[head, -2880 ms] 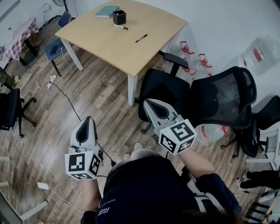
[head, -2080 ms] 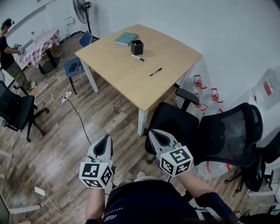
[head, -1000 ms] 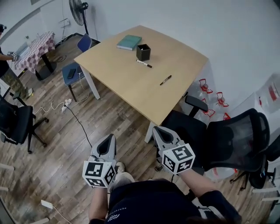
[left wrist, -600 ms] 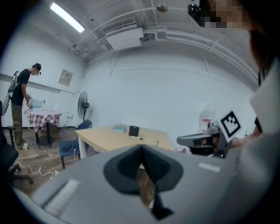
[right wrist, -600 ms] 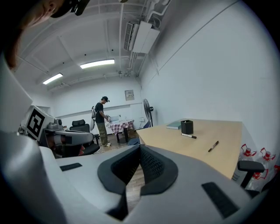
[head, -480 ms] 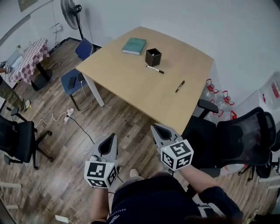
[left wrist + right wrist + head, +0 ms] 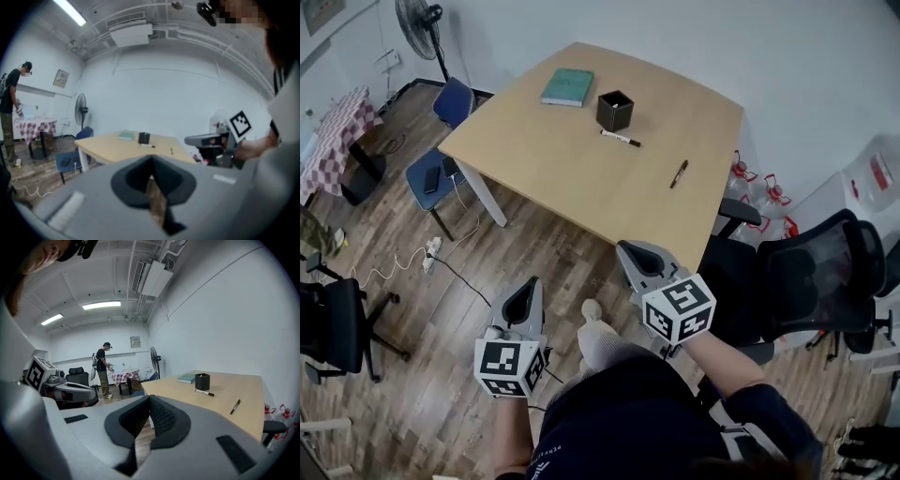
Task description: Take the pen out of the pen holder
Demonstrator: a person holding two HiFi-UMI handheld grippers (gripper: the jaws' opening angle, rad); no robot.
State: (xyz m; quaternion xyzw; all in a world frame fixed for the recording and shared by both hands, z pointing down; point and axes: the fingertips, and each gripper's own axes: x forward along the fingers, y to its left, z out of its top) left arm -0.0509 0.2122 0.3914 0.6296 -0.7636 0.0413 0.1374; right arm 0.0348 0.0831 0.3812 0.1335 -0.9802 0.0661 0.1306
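A light wooden table (image 7: 553,169) fills the upper middle of the head view, with wood floor around it and a black office chair (image 7: 811,272) off its near right corner. The person stands back from the table's near edge, holding both grippers low over the floor and well apart from everything on it.

The left gripper (image 7: 529,285) has its jaws closed together with nothing between them. The right gripper (image 7: 630,251) is likewise closed and empty.

Near the table's far edge lies a teal book (image 7: 567,86). Just beside it stands the pen holder (image 7: 615,111), a small black square cup, upright and open at the top. Whether anything remains inside cannot be made out.

A white marker with a black cap (image 7: 620,139) lies flat just in front of the holder, towards the table's middle. A slim dark pen (image 7: 679,173) lies flat near the right edge.

With both lying outside the holder, the task looks done or nearly so.
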